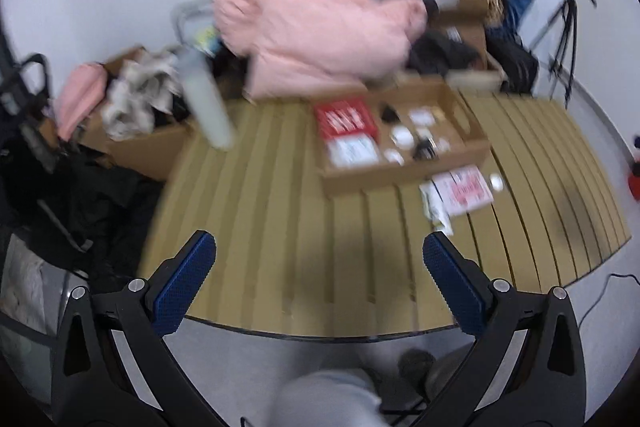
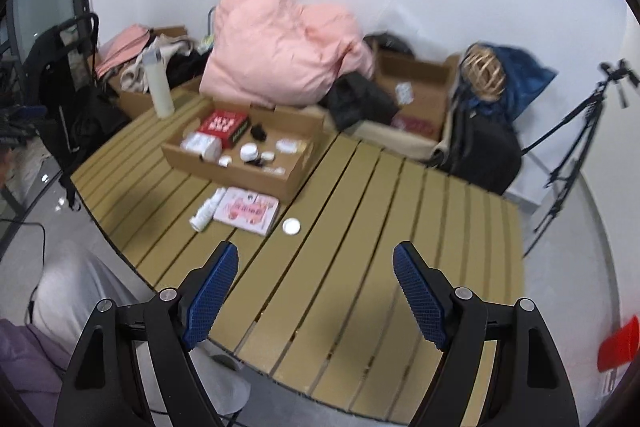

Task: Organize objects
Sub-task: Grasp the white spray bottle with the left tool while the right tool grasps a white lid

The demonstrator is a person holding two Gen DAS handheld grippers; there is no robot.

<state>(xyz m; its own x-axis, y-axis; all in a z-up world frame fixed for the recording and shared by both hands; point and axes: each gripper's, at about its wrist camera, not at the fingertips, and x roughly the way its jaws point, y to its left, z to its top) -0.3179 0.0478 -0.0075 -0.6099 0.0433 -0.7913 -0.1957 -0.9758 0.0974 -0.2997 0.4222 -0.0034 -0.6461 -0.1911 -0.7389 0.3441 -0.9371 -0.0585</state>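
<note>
A shallow cardboard box (image 2: 276, 177) (image 1: 400, 173) on the slatted table holds a red packet (image 2: 224, 125) (image 1: 344, 117), white jars and small items. In front of it lie a pink box (image 2: 248, 211) (image 1: 464, 189), a white tube (image 2: 206, 209) (image 1: 434, 205) and a small white round lid (image 2: 291, 226) (image 1: 496, 182). My left gripper (image 1: 320, 247) is open and empty above the table's near edge. My right gripper (image 2: 316, 259) is open and empty, short of the lid.
A tall pale bottle (image 2: 158, 87) (image 1: 206, 99) stands at the table's far left. A pink quilted coat (image 2: 280, 47) (image 1: 312, 23), cardboard boxes of clothes (image 1: 132, 131), dark bags (image 2: 484, 151) and a tripod (image 2: 576, 131) crowd the far side. My knee (image 2: 76, 291) is at the table's near edge.
</note>
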